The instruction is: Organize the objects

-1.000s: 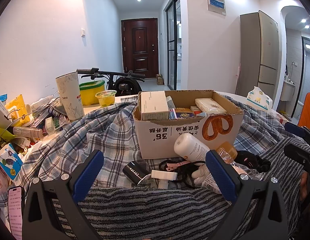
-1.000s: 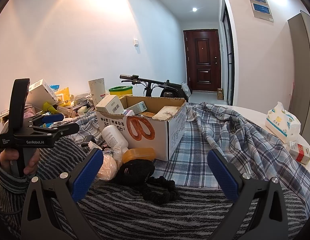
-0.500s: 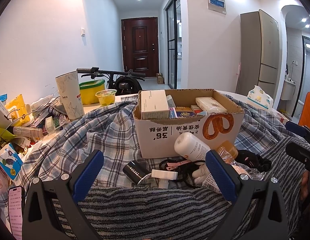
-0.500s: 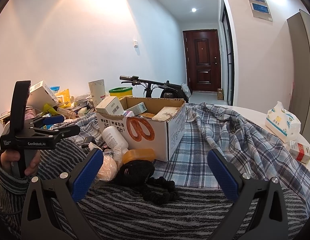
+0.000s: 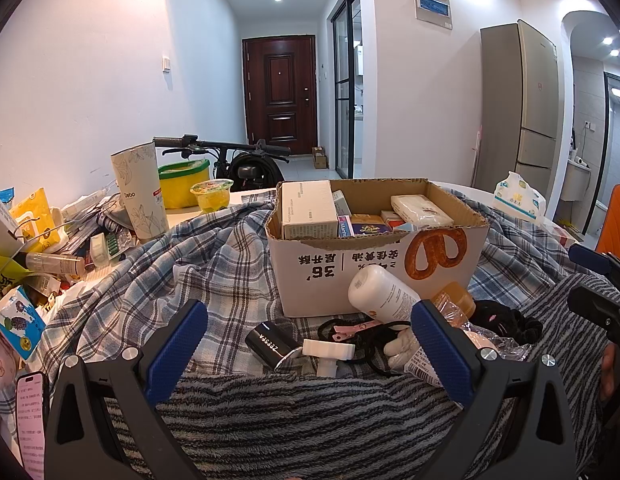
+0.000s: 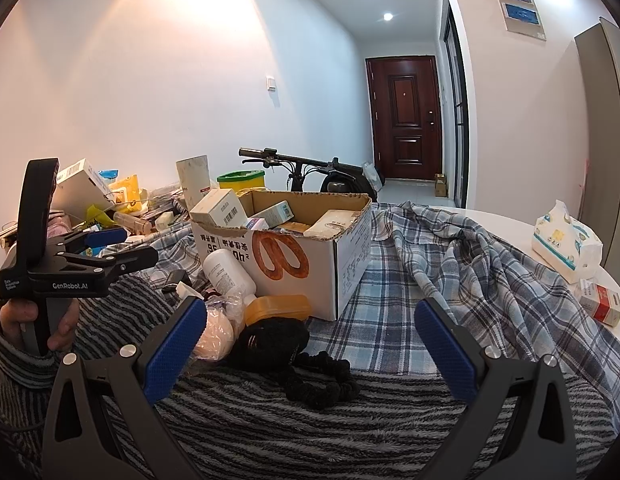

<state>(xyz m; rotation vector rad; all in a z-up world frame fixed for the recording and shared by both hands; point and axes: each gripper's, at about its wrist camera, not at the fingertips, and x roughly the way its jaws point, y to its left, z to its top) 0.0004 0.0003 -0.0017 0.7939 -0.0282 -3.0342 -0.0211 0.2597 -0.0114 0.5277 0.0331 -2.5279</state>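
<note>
We are shifting only very slightly. In the left wrist view the cardboard box and the white bottle leaning on it are sitting a touch higher in frame than a second ago, and the right gripper at the right edge is also creeping upward a little. In the right wrist view the left gripper and the hand holding it, which were dipping half a second ago, are rising back to roughly their first height.
</note>
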